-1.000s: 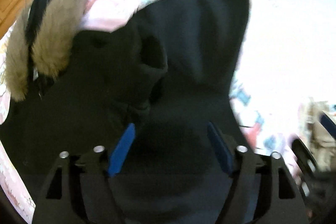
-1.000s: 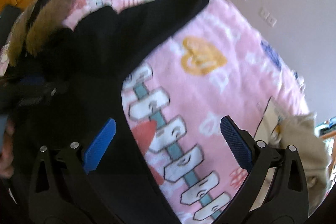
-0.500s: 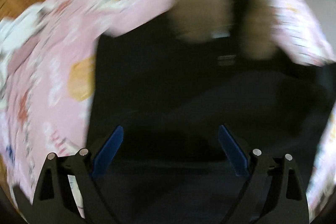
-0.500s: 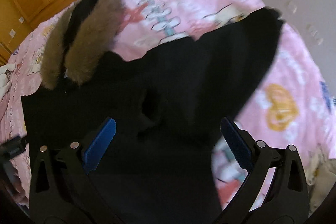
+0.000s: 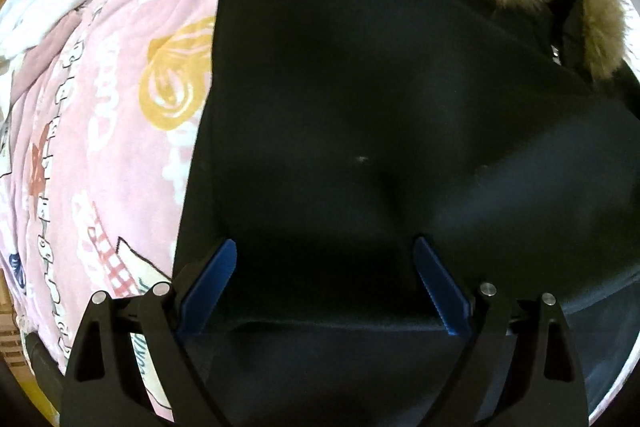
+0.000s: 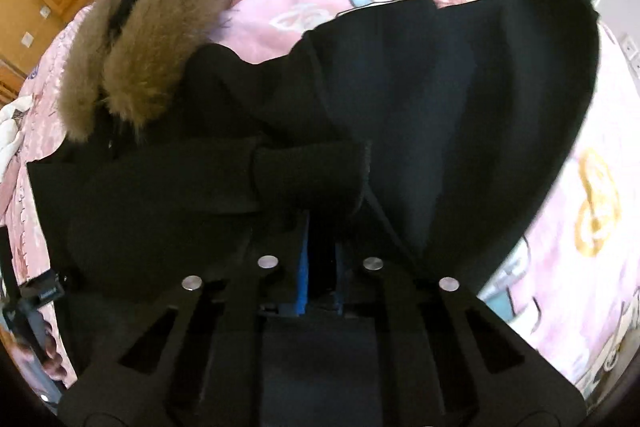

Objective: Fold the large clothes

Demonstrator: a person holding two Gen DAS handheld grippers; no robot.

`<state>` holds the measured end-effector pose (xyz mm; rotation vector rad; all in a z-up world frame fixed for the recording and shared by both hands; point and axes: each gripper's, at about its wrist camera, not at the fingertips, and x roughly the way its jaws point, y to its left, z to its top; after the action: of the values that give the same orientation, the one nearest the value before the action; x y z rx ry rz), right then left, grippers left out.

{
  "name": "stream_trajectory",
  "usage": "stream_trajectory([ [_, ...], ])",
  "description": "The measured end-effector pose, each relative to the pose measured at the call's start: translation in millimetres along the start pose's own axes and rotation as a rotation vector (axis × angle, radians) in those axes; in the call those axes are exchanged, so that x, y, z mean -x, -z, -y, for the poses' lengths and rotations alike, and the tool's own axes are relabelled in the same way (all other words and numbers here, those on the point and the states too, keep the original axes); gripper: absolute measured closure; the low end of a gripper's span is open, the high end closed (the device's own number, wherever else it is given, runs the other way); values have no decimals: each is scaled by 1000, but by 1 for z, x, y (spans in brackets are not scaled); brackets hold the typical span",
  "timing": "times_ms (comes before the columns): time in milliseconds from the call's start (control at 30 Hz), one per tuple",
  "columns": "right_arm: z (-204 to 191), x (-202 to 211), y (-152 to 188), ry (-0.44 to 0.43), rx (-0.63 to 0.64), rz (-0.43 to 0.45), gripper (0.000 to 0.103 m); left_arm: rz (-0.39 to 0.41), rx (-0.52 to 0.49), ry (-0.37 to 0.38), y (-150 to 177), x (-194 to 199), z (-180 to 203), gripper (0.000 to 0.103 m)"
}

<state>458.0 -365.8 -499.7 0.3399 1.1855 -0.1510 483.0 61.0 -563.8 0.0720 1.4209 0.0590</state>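
Right wrist: right tongs (image 6: 320, 267) pinched, apparently on black coat (image 6: 440, 99); left tongs (image 5: 326, 275) wide, empty.

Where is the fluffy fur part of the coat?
The fur trim sits at the upper left of the right wrist view, on the black coat over the pink blanket. In the left wrist view it is top right.

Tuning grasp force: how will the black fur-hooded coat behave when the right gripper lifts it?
Likely floppy: the black coat drapes in soft folds over the pink blanket. Probably heavy for a garment, given the thick cuff and fur trim. The right gripper, shut on one fold, may drag the rest.
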Motion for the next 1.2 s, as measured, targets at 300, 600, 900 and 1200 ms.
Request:
stream_trajectory([
  [300, 27, 8, 62, 111, 54, -45, 96, -10, -34, -10, 9, 1, 22, 13],
  [600, 55, 7, 49, 65, -4, 57, 72, -55, -107, -29, 3, 11, 35, 12],
  [900, 131, 38, 21, 113, -99, 175, 53, 86, -265, 109, 21, 78, 165, 12],
  [1200, 235, 41, -11, 121, -173, 168, 47, 54, -346, 64, 8, 53, 295, 12],
])
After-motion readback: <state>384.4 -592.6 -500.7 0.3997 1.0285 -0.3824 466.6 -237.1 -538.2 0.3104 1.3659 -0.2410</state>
